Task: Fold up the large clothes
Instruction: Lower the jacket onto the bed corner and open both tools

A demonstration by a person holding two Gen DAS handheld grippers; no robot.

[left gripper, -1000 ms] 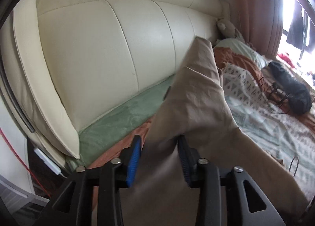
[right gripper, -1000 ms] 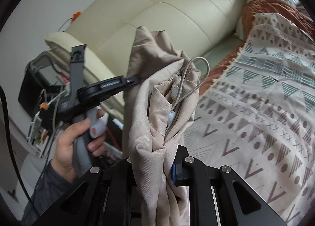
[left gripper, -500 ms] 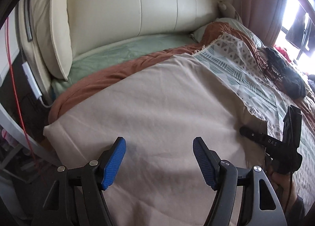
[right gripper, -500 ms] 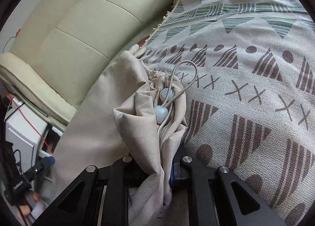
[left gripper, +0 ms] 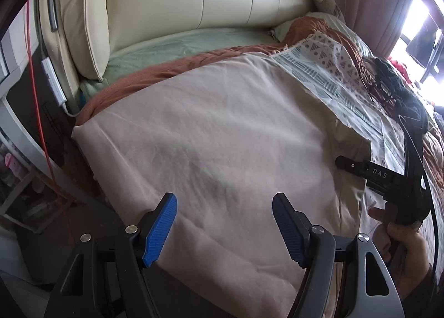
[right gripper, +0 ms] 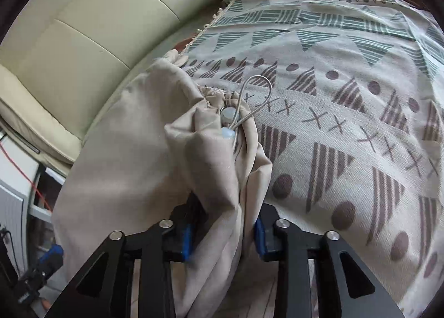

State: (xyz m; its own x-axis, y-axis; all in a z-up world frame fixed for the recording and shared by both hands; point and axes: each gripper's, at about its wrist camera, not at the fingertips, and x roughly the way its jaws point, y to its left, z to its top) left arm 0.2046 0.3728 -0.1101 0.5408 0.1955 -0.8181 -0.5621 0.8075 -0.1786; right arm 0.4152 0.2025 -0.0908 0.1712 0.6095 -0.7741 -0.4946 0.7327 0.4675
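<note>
Beige garment (left gripper: 211,135): lay spread across bed (left gripper: 344,79), centre of left wrist frame, drawstring waist (right gripper: 233,124) bunched at centre of right wrist frame. Left hand-held gripper (left gripper: 223,230): wide apart, empty. Right hand-held gripper (right gripper: 222,237): opening, bunched cloth between pads. Step judged: laying flat, releasing. Next: regrip an edge, fold over.
</note>
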